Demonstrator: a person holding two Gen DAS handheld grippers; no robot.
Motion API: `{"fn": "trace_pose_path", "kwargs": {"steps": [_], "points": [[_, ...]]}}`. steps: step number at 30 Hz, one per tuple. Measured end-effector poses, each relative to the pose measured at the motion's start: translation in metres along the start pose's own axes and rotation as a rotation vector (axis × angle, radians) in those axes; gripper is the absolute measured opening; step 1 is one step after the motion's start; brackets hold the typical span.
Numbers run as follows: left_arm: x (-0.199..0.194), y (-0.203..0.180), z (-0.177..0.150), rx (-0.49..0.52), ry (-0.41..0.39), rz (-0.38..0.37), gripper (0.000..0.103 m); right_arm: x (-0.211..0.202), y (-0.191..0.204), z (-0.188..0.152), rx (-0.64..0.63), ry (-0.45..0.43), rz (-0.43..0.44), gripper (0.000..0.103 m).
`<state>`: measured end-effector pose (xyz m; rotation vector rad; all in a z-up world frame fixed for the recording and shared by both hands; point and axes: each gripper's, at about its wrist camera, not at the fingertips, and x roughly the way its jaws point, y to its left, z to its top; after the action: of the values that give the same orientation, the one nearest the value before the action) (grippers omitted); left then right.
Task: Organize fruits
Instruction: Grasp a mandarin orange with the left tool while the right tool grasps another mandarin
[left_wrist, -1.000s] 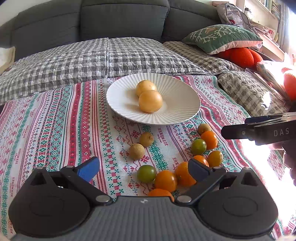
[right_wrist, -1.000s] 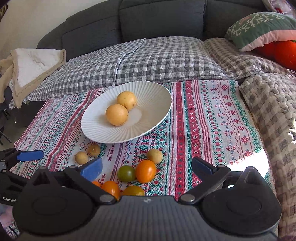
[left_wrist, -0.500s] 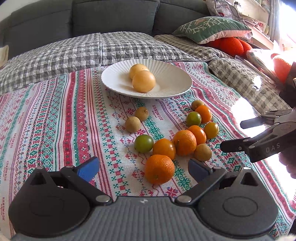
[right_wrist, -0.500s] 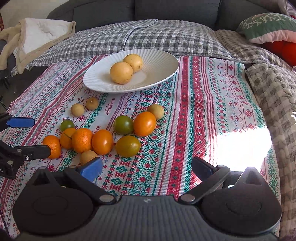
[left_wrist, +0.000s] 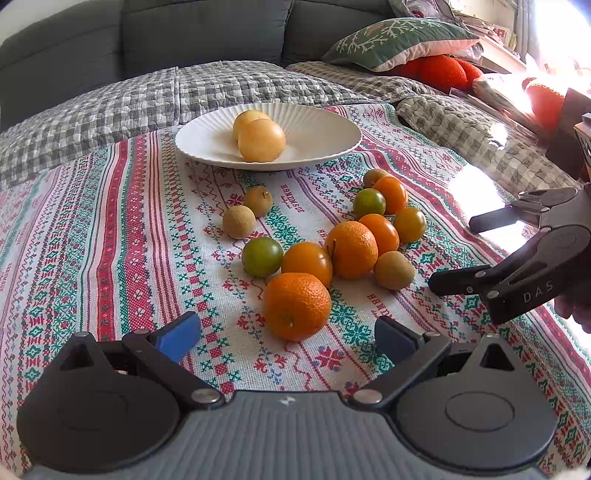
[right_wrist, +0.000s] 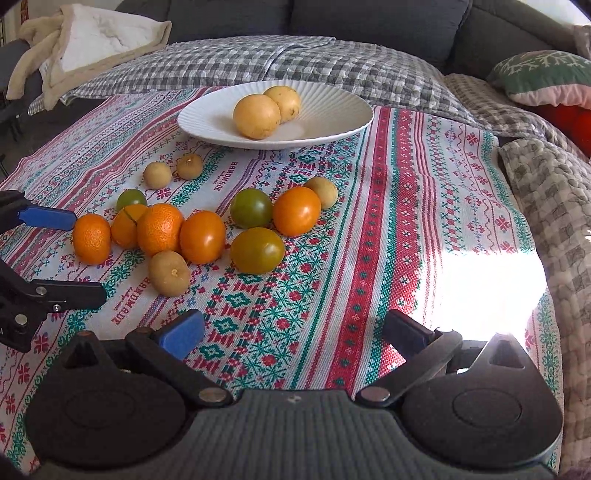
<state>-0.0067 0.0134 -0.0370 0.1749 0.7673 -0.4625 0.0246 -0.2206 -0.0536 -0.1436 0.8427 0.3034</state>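
Note:
A white ribbed plate (left_wrist: 325, 125) (right_wrist: 332, 110) holds two yellow fruits (left_wrist: 261, 140) (right_wrist: 256, 116). In front of it, on the patterned cloth, lie several oranges, orange and green tomatoes and small brown fruits. The nearest orange (left_wrist: 296, 306) (right_wrist: 91, 239) lies just ahead of my left gripper (left_wrist: 288, 338), which is open and empty. My right gripper (right_wrist: 291, 334) is open and empty, low over the cloth; a brown fruit (right_wrist: 169, 273) lies ahead to its left. Each gripper shows in the other's view, the right (left_wrist: 469, 253) and the left (right_wrist: 79, 254).
The striped tablecloth (left_wrist: 110, 221) covers a surface in front of a grey sofa (left_wrist: 184, 33) with checked covers. A green cushion (left_wrist: 399, 40) and red cushions (left_wrist: 439, 68) lie at the right. A beige blanket (right_wrist: 85, 40) lies at the far left.
Both grippers have pulled back and come lower, so the whole fruit cluster now lies ahead of them. The plate looks farther away. No fruit has moved.

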Motion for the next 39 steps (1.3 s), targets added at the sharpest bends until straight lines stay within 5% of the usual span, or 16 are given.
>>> {"fn": "trace_pose_path", "kwargs": {"steps": [12,22,39], "points": [[-0.002,0.003,0.006,-0.031,-0.018,-0.052,0.047,-0.012,0.008,0.011,-0.025,-0.053,0.107,0.1],[-0.003,0.01,0.007,-0.071,0.005,-0.057,0.015,-0.015,0.027,0.027,-0.087,-0.11,0.189,0.084],[-0.008,0.014,0.012,-0.111,0.086,-0.035,0.014,-0.009,0.052,0.043,-0.185,-0.128,0.246,0.05]]}}
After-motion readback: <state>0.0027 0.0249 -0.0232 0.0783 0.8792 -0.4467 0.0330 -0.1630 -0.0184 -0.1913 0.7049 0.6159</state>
